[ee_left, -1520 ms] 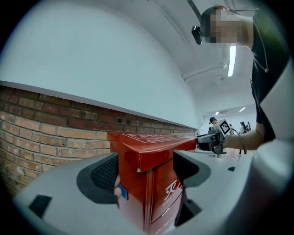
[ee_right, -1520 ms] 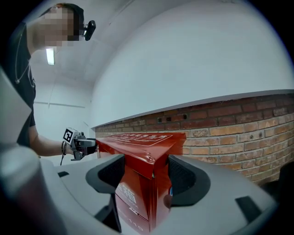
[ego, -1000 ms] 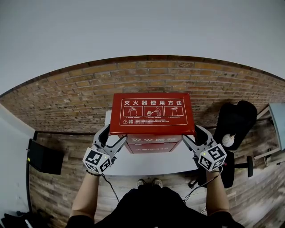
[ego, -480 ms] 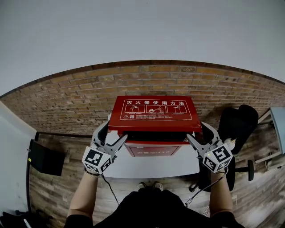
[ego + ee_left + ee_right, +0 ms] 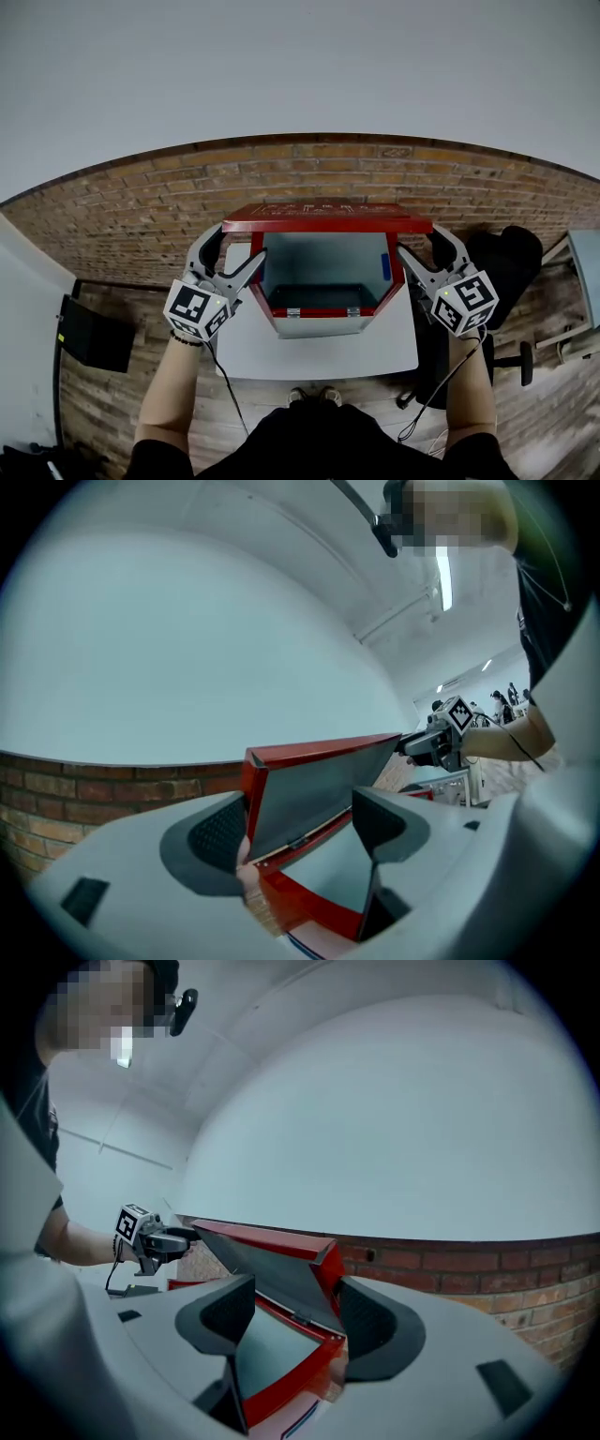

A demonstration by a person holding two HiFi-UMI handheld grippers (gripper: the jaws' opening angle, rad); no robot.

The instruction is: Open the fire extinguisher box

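The red fire extinguisher box [image 5: 323,323] stands on a white table [image 5: 319,354] with its lid [image 5: 328,218] swung up to about level with my view, so the grey inside shows. My left gripper [image 5: 232,253] is at the lid's left front corner, my right gripper [image 5: 422,247] at its right front corner. In the left gripper view the lid [image 5: 319,780] lies between wide-spread jaws of the left gripper [image 5: 298,829]. The right gripper view shows the same: the lid [image 5: 272,1260] passes between the spread jaws of the right gripper [image 5: 295,1316]. Both grippers are open.
A brick wall [image 5: 122,216] runs behind the table. A black chair [image 5: 506,258] stands at the right and a black case [image 5: 89,333] on the floor at the left. A person's arms and dark clothing fill the bottom of the head view.
The lid has swung up and back from nearly flat over the box to raised, and the inside now shows. Both grippers rose with its front corners.
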